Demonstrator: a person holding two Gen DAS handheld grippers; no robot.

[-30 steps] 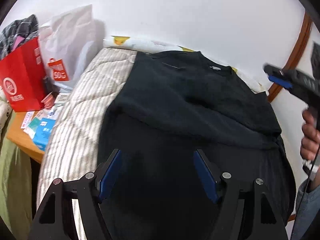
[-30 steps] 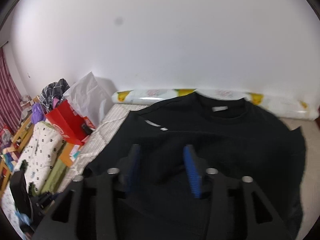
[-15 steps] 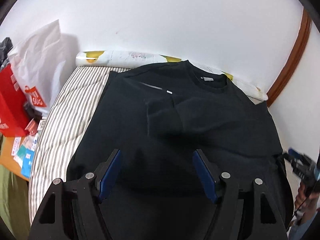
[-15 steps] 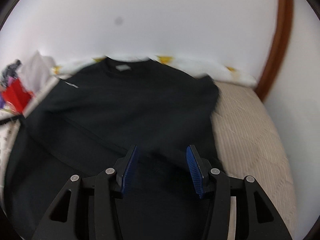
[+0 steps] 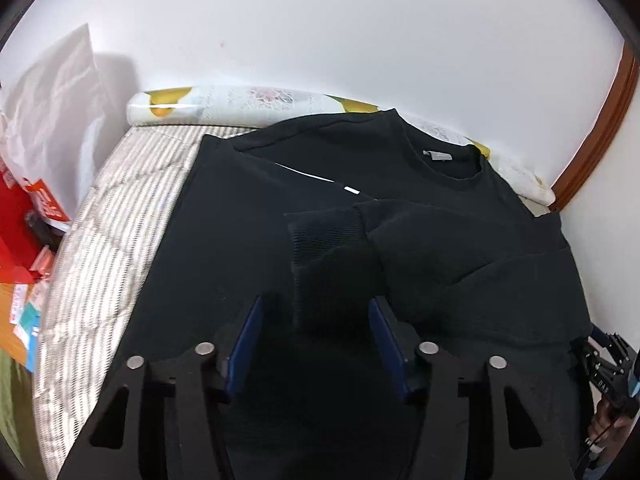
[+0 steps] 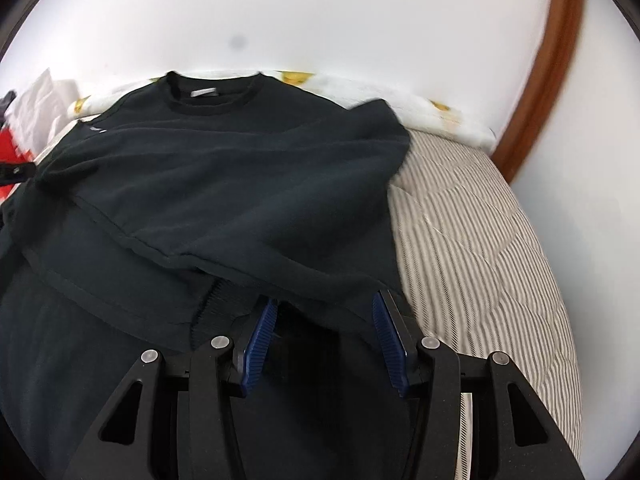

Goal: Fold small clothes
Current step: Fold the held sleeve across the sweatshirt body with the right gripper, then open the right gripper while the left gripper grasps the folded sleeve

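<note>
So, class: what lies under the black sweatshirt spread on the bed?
Under the black sweatshirt is a striped quilted mattress, showing bare on both sides. A folded-in sleeve with a ribbed cuff lies on top. Whatever sits directly beneath the cloth is covered.

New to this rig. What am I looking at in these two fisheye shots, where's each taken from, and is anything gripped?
There is no robot arm here: a person holds a two-finger gripper in each hand, each with a fisheye camera looking forward along its blue fingers. One picture comes from the left gripper, the other from the right gripper. Both look down on a black sweatshirt spread on a striped mattress, its sleeves already folded across the body. A sleeve cuff lies just ahead of the left gripper, whose jaws are closing, cloth between them but not yet pinched. The right gripper's jaws stand apart over the sweatshirt's edge, gripping nothing visible. Bags sit beside the bed.
</note>
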